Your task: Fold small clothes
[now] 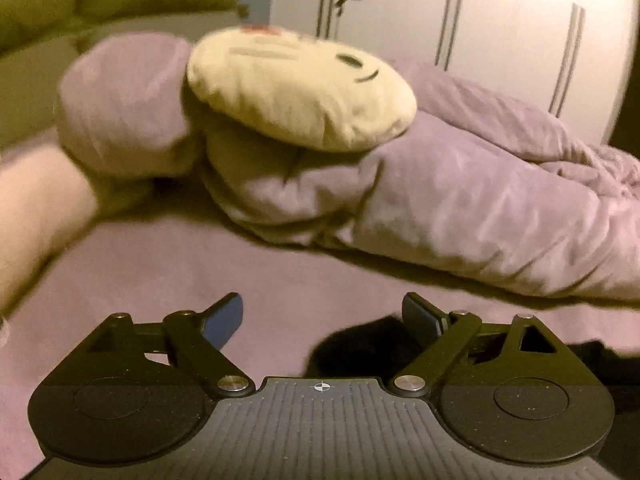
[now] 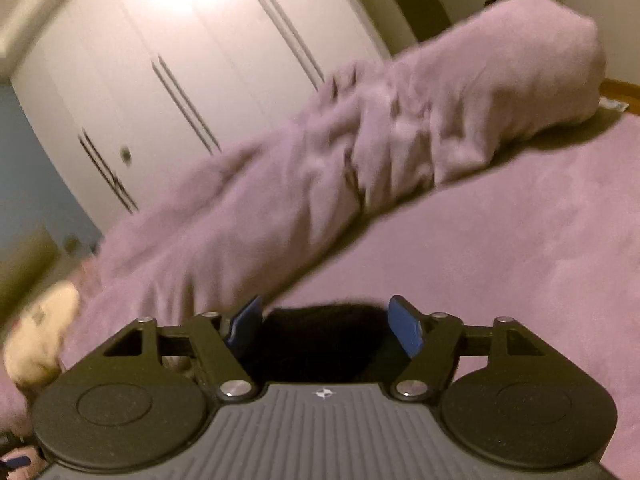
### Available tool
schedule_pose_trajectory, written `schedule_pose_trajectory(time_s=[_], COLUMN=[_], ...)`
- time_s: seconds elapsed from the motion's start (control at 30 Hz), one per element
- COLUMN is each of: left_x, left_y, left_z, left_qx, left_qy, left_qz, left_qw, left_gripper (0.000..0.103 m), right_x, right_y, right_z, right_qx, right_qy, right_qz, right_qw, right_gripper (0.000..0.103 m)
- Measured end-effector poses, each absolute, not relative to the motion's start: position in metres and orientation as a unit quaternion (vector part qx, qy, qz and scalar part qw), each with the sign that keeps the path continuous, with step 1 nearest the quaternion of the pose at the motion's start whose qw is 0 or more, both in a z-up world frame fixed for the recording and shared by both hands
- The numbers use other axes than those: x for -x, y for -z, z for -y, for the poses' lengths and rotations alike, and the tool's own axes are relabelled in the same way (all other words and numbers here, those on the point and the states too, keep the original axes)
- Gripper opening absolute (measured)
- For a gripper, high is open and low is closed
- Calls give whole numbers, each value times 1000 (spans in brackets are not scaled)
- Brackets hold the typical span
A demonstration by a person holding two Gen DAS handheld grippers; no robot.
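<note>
A small black garment lies on the purple bedsheet. In the left wrist view the black garment (image 1: pixel 360 348) sits low, just by the right finger of my left gripper (image 1: pixel 322 316), which is open with blue pads wide apart. In the right wrist view the black garment (image 2: pixel 320 340) fills the gap between the blue pads of my right gripper (image 2: pixel 324 320). The jaws stand apart and I cannot see them pinching the cloth.
A rumpled purple duvet (image 1: pixel 480 200) lies across the bed, with a cream face cushion (image 1: pixel 296 88) on top of it. A pillow (image 1: pixel 120 108) is at the left. White wardrobe doors (image 2: pixel 180 60) stand behind the bed. The bedsheet (image 2: pixel 520 240) stretches to the right.
</note>
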State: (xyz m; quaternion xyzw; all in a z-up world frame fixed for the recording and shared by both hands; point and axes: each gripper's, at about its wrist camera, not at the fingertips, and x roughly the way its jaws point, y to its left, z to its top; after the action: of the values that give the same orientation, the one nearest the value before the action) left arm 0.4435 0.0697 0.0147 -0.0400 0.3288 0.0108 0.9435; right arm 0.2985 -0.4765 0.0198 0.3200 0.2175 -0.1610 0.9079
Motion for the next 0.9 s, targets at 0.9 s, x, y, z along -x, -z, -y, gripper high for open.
schedule_pose_trajectory(time_s=[0.9], left_x=[-292], left_y=[81], left_z=[-82], left_qx=[185], left_qy=[89], left_qz=[-477], left_qw=[855], left_gripper=[93], right_x=[-143], right_y=[9], right_z=[419], right_qx=[-348], right_qy=[161], right_qz=[-298], right_qw=[874], right_gripper=[71])
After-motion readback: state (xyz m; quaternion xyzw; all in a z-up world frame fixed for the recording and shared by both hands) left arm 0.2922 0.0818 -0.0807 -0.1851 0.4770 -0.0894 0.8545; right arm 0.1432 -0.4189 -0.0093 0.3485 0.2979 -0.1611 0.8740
